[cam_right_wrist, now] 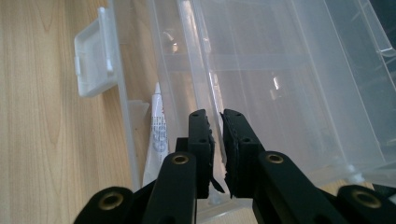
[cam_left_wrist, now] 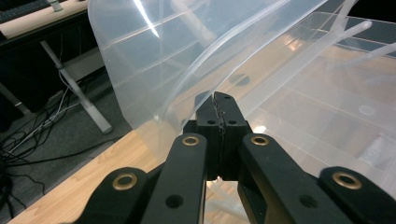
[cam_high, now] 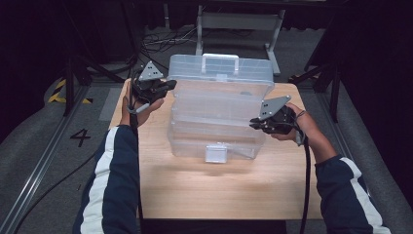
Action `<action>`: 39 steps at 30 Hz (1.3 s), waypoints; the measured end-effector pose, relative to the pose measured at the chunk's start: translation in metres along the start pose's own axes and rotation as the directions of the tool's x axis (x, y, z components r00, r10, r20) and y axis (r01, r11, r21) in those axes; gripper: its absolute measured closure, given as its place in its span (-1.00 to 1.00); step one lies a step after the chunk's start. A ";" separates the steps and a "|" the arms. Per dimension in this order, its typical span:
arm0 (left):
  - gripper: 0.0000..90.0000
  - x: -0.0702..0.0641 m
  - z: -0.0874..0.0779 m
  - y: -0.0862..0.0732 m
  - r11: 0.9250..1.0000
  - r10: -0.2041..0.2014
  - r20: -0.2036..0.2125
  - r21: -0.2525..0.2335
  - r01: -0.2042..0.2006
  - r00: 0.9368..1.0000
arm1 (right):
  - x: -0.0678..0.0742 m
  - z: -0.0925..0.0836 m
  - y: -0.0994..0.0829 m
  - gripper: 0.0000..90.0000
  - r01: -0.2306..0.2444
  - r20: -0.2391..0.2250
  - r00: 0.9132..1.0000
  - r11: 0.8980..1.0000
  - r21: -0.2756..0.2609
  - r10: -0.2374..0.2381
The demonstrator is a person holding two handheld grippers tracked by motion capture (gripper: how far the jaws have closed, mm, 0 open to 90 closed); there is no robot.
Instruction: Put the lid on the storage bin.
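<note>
- We see one clear plastic storage box standing in the middle of the wooden worktop, its tiers fanned open and its lid tipped up toward the far edge.
- We hold one tool in each hand, two in all, and they sit on opposite sides of the box, which we judge is the way to keep the stepped trays level while they swing.
- The left tool is at the far left corner of the box, beside the raised lid. In the left gripper view its jaws are pressed fully together, tips right at the curved clear edge; whether that edge is pinched or only touched we cannot tell.
- The right tool meets the right side of a middle tray. In the right gripper view a narrow gap remains between its jaws, and a thin clear wall runs into that gap, so we judge it is pinching that wall to steady or lift the tier.
- One white latch hangs on the front of the bottom tier, undone, which fits the box being open.
- One handle sits on top of the lid.
- One small white tube lies in the bottom tray.
</note>
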State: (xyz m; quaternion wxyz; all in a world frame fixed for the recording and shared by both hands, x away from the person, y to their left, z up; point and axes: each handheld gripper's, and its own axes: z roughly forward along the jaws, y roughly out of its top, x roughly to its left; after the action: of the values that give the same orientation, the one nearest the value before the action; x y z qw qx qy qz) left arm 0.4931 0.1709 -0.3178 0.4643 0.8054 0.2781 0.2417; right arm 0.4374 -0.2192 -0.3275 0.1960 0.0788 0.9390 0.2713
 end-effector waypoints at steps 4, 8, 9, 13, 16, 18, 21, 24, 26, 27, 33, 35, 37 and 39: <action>1.00 -0.002 -0.003 -0.002 1.000 0.012 0.003 0.005 -0.012 1.000 | 0.001 -0.004 -0.006 0.85 -0.012 0.007 1.000 1.000 -0.016 0.012; 1.00 -0.006 -0.006 -0.004 1.000 0.022 0.010 0.002 -0.022 1.000 | 0.003 -0.007 -0.010 0.86 -0.018 0.018 1.000 0.999 -0.031 0.018; 1.00 -0.007 -0.007 -0.004 1.000 0.017 0.015 -0.002 -0.017 1.000 | 0.003 -0.009 -0.011 0.87 -0.021 0.020 1.000 0.999 -0.032 0.021; 1.00 -0.010 -0.009 -0.005 0.999 0.036 0.019 -0.002 -0.036 0.999 | 0.003 -0.015 -0.015 0.89 -0.024 0.025 0.999 0.998 -0.051 0.026; 1.00 -0.014 -0.009 -0.008 0.999 0.041 0.026 -0.003 -0.040 0.999 | 0.004 -0.019 -0.019 0.91 -0.041 0.029 0.999 0.997 -0.071 0.044; 1.00 -0.017 -0.009 -0.009 0.999 0.052 0.024 0.004 -0.052 0.998 | 0.004 -0.020 -0.022 0.91 -0.049 0.029 0.998 0.995 -0.082 0.052; 1.00 -0.021 -0.009 -0.012 0.998 0.067 0.026 0.015 -0.068 0.997 | 0.006 -0.021 -0.024 0.91 -0.054 0.024 0.998 0.995 -0.085 0.056; 1.00 -0.023 -0.011 -0.015 0.997 0.069 0.036 0.019 -0.070 0.997 | 0.006 -0.021 -0.025 0.91 -0.056 0.023 0.998 0.995 -0.088 0.058; 1.00 -0.023 -0.012 -0.016 0.998 0.067 0.036 0.015 -0.068 0.997 | 0.008 -0.020 -0.027 0.91 -0.061 0.021 0.998 0.994 -0.092 0.063; 1.00 -0.023 -0.012 -0.016 0.997 0.070 0.035 0.015 -0.070 0.997 | 0.008 -0.020 -0.027 0.91 -0.061 0.021 0.998 0.994 -0.093 0.063; 1.00 -0.027 -0.014 -0.020 0.997 0.074 0.038 0.022 -0.075 0.997 | 0.011 -0.019 -0.030 0.91 -0.064 0.019 0.998 0.993 -0.101 0.067; 1.00 -0.028 -0.014 -0.021 0.997 0.075 0.039 0.020 -0.076 0.996 | 0.012 -0.018 -0.030 0.91 -0.063 0.019 0.998 0.993 -0.101 0.065; 1.00 -0.029 -0.015 -0.023 0.997 0.077 0.041 0.022 -0.078 0.996 | 0.013 -0.018 -0.031 0.91 -0.060 0.020 0.998 0.993 -0.101 0.063; 1.00 -0.030 -0.016 -0.025 0.997 0.077 0.047 0.023 -0.078 0.996 | 0.014 -0.017 -0.031 0.91 -0.058 0.020 0.998 0.993 -0.101 0.060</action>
State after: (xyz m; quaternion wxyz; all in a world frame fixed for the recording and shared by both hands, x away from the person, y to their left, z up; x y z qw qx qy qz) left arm 0.4556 0.1704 -0.3363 0.4507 0.8268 0.2387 0.2373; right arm 0.4164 -0.2503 -0.3356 0.2025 0.0999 0.9191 0.3229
